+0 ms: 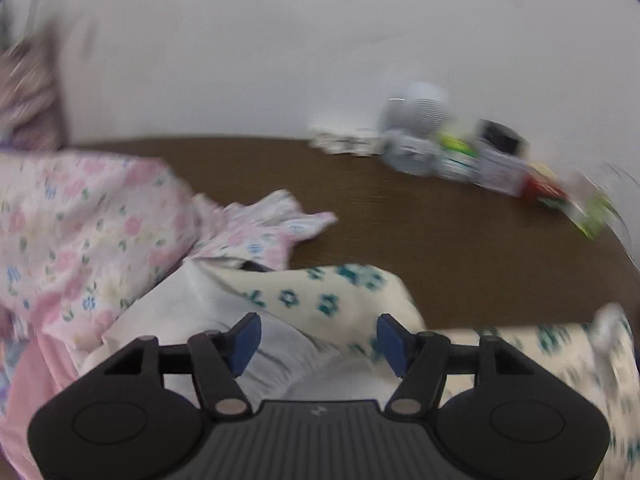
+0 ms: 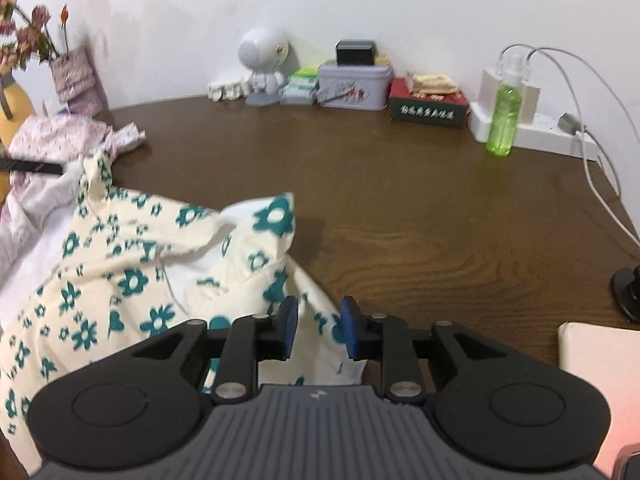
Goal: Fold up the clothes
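Folding barely begun — cream teal-flowered garment (image 2: 120, 264) lies rumpled on the brown table (image 2: 400, 200); left gripper (image 1: 318, 338) spread wide, empty; right gripper (image 2: 319, 326) part-open over its edge, gripping nothing.

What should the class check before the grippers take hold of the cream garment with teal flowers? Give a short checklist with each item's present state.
1. Left gripper open: ok.
2. Right gripper open: ok.
3. Cream garment lying flat: not ok, rumpled.
4. Pink floral garment apart from it: not ok, overlapping.
5. Bare table beyond for spreading: ok.
6. Green bottle out of the way: ok, near the wall.
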### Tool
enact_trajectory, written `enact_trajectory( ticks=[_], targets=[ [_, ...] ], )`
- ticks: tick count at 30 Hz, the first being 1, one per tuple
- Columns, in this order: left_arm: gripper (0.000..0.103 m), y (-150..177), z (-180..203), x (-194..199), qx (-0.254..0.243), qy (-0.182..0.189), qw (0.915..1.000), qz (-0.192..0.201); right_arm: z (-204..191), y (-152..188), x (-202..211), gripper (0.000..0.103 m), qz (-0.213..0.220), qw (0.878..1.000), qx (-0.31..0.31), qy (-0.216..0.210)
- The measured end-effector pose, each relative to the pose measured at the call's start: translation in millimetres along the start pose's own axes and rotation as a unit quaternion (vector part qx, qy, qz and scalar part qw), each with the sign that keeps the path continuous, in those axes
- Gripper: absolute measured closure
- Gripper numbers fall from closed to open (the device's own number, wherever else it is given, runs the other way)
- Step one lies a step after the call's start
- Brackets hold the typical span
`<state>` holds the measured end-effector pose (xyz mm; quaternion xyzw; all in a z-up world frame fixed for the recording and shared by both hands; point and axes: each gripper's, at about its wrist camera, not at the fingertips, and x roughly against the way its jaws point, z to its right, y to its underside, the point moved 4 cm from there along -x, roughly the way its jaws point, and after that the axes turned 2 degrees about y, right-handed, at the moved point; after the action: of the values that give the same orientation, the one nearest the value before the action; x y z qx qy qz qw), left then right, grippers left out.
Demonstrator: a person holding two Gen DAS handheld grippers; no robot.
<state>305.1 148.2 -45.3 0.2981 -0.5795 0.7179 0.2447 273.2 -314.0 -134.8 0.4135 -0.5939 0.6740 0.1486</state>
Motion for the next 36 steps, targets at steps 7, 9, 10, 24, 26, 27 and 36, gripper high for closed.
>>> enact_trajectory(
  ticks=[7, 9, 10, 24, 26, 27, 36],
  targets=[
    [0.056, -10, -42, -31, 0.165, 0.005, 0.9862, -0.008, -9, 6, -3, 0.080, 0.002, 1.000, 0.022, 0.002],
    [0.079, -10, -45, -36, 0.175, 0.010, 0.9844, -0.012, -11, 6, -3, 0.080, 0.003, 1.000, 0.029, 0.004],
    [0.093, -9, -46, -38, 0.176, 0.008, 0.9843, -0.013, -12, 6, -4, 0.080, 0.003, 0.999, 0.032, 0.006],
    [0.103, -13, -81, -5, 0.095, -0.059, 0.9936, 0.020, -5, 4, -7, 0.101, 0.014, 0.998, 0.040, 0.045],
    [0.103, -9, -90, -7, 0.103, -0.061, 0.9927, 0.017, -3, 4, -9, 0.101, 0.017, 0.998, 0.040, 0.052],
    [0.103, -9, -90, -9, 0.104, -0.059, 0.9927, 0.017, -2, 3, -11, 0.101, 0.018, 0.998, 0.040, 0.054],
    [0.063, -7, -89, -11, 0.116, -0.025, 0.9924, 0.031, 11, -11, -9, 0.081, 0.031, 0.998, 0.024, 0.051]
  ],
)
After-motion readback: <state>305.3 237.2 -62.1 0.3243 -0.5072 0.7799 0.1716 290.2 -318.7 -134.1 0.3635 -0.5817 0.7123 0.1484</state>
